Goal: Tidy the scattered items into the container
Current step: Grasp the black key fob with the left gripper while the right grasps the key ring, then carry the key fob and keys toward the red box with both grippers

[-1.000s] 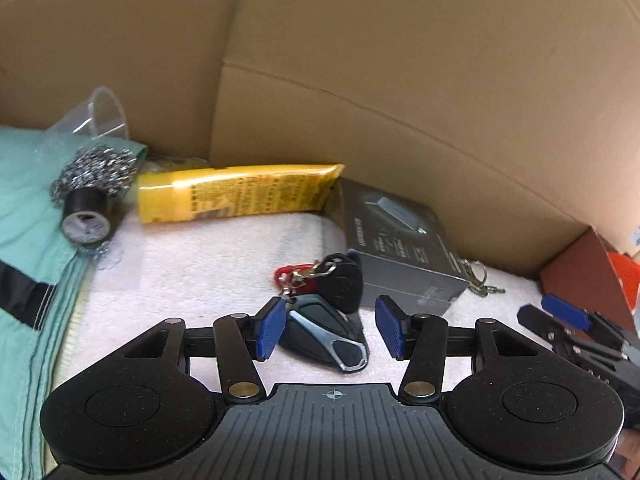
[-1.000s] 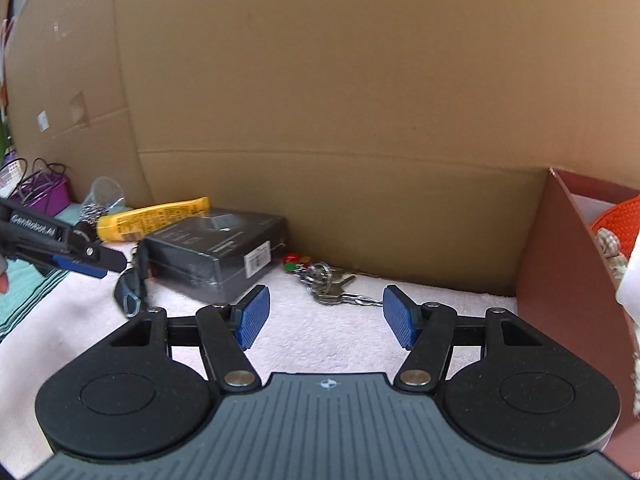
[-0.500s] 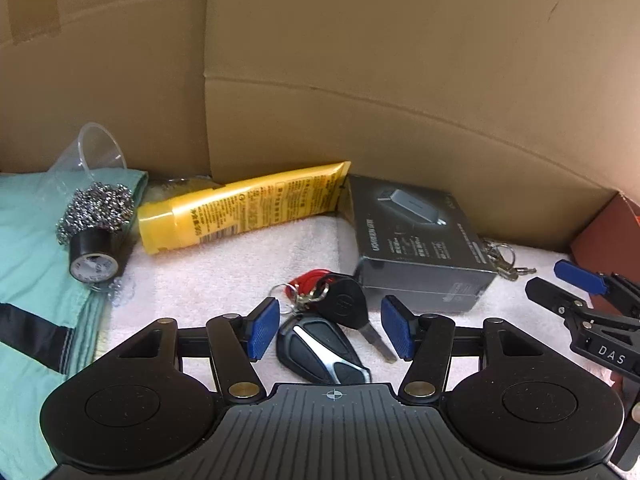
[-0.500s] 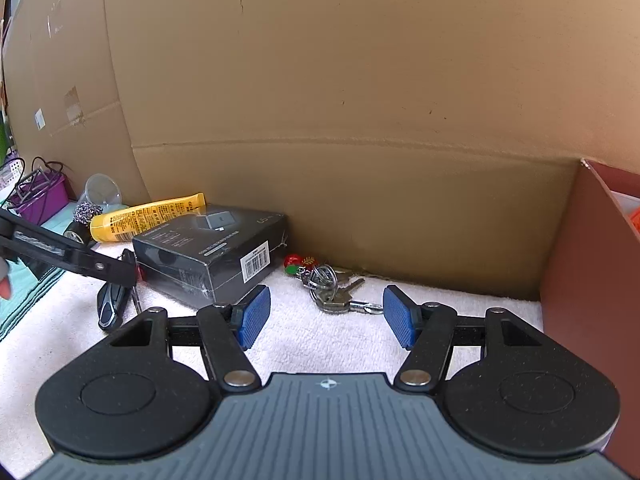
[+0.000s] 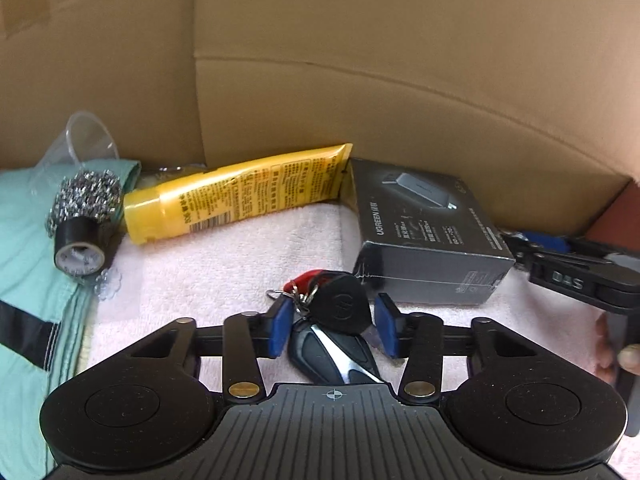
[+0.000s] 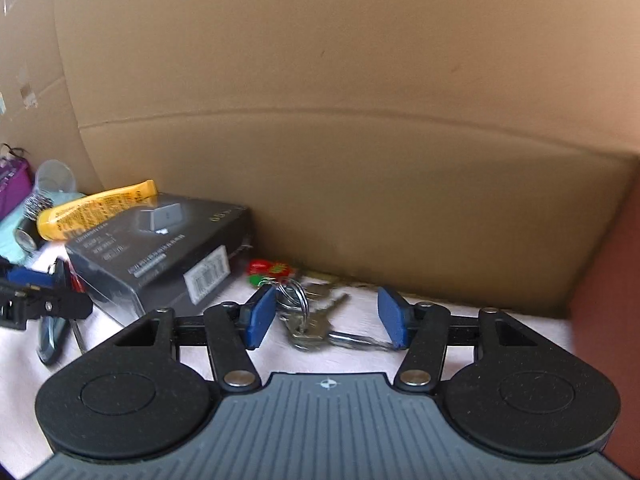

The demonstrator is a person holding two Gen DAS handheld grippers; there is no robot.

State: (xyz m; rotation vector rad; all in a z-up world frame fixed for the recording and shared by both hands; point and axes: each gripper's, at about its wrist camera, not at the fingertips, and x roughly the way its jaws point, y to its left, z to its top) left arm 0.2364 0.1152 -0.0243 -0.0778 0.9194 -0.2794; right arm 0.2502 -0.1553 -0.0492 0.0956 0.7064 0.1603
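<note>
My left gripper [image 5: 333,326] is open, its blue pads on either side of a black car key bunch [image 5: 340,308] with a red tag, lying on a pink towel [image 5: 224,260]. My right gripper [image 6: 326,316] is open around a ring of metal keys [image 6: 316,322] with red and green tags. A black boxed gadget [image 5: 424,232] lies between the two bunches; it also shows in the right wrist view [image 6: 160,248]. A yellow tube [image 5: 236,196] lies behind it. The red-brown container wall [image 6: 604,300] stands at the right.
A steel scourer [image 5: 86,196], a black tape roll [image 5: 78,248] and a clear plastic cup [image 5: 86,140] rest on a green cloth [image 5: 24,280] at the left. A cardboard wall [image 5: 360,60] closes the back. A purple basket [image 6: 12,184] sits far left.
My left gripper has moved forward so the car key bunch sits between its pads. My right gripper has advanced and dropped over the metal key ring. Both stay open.
</note>
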